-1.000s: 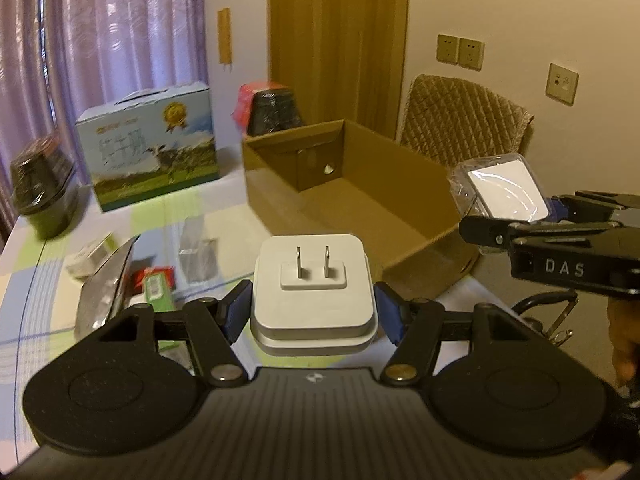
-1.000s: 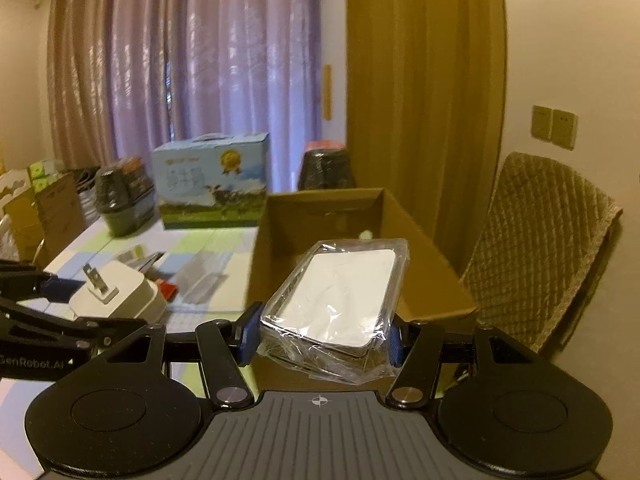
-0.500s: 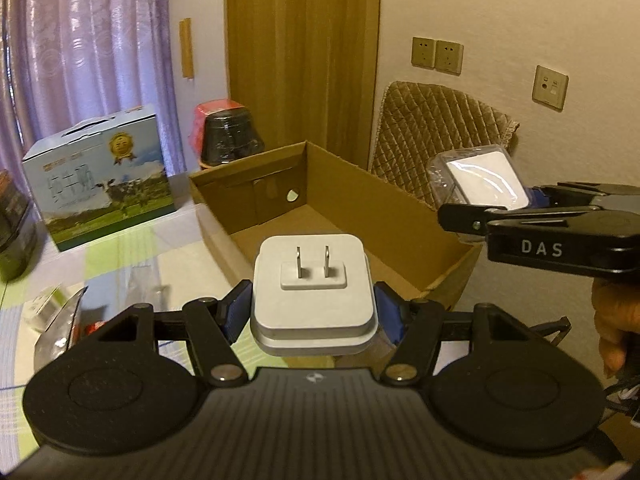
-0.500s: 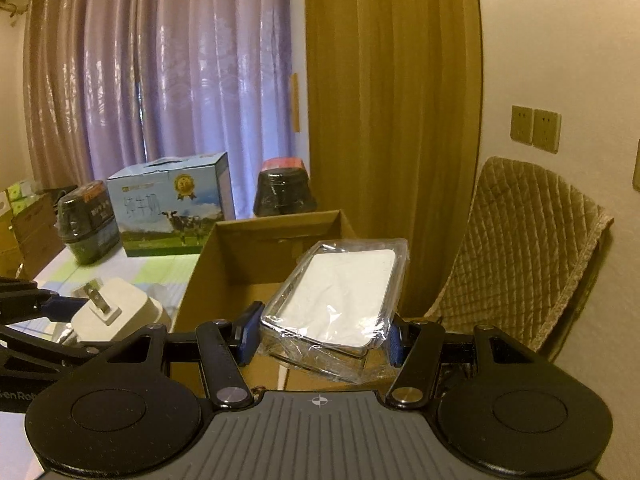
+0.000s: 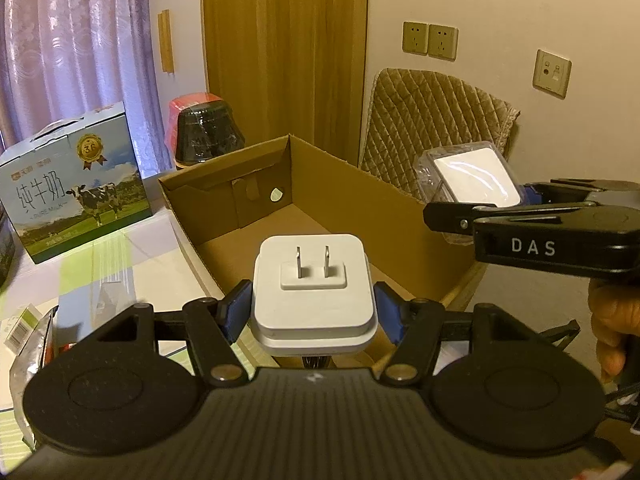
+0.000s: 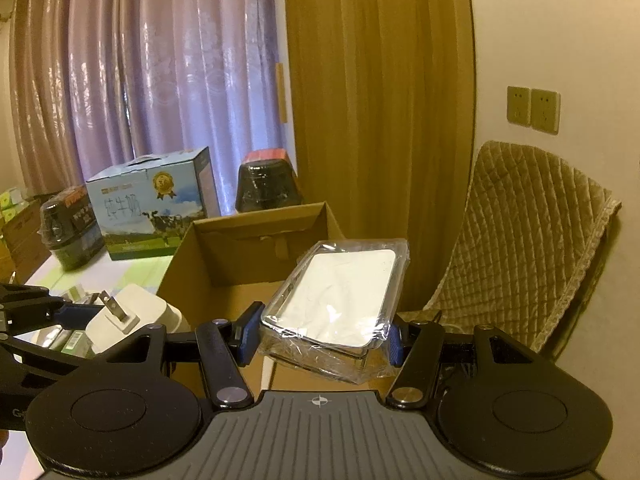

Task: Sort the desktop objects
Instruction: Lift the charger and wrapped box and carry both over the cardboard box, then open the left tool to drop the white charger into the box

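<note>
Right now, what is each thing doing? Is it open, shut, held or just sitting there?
left hand-held gripper: shut on the white plug adapter
white plug adapter: held, prongs up
right hand-held gripper: shut on the wrapped white box
wrapped white box: held, tilted
cardboard box: open, looks empty
milk carton: closed, standing on the table

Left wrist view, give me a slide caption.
White plug adapter clamped above open cardboard box, wrapped white pack held alongside.
</note>
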`<state>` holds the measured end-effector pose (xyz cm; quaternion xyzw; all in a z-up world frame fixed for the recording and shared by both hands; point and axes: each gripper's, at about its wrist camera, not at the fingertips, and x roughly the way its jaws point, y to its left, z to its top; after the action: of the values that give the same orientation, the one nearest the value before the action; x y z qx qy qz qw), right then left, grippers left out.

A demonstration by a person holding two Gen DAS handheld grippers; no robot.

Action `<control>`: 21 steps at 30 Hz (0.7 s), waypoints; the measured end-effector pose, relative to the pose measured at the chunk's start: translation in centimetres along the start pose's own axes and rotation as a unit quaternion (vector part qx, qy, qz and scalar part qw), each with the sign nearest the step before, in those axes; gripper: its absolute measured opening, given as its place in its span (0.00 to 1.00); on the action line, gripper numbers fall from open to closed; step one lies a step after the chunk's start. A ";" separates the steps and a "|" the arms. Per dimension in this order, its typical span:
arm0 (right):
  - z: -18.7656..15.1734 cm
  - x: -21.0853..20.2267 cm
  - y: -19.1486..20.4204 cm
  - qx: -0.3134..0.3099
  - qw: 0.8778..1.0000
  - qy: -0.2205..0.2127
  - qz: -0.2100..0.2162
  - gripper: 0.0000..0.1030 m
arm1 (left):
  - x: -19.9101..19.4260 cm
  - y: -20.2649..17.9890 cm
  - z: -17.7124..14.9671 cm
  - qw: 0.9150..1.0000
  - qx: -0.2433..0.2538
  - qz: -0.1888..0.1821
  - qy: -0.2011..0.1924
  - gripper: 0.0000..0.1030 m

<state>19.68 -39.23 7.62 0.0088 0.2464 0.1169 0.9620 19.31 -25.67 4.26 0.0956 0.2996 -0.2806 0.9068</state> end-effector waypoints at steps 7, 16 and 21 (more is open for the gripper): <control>0.0 1.0 -0.2 0.003 1.000 0.003 0.000 0.54 | 1.0 0.1 0.1 1.000 -0.002 0.001 0.005 0.59; -0.2 2.0 -0.2 0.003 1.000 0.008 0.003 0.54 | 2.1 0.4 0.1 1.000 -0.004 0.005 0.002 0.60; -0.6 2.3 -0.4 0.007 1.000 0.014 0.004 0.54 | 1.2 1.4 -0.5 1.000 -0.018 0.023 -0.004 0.60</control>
<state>21.39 -39.09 5.98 0.0148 0.2603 0.1189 0.9581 20.69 -24.91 3.15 0.0847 0.2987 -0.2547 0.9158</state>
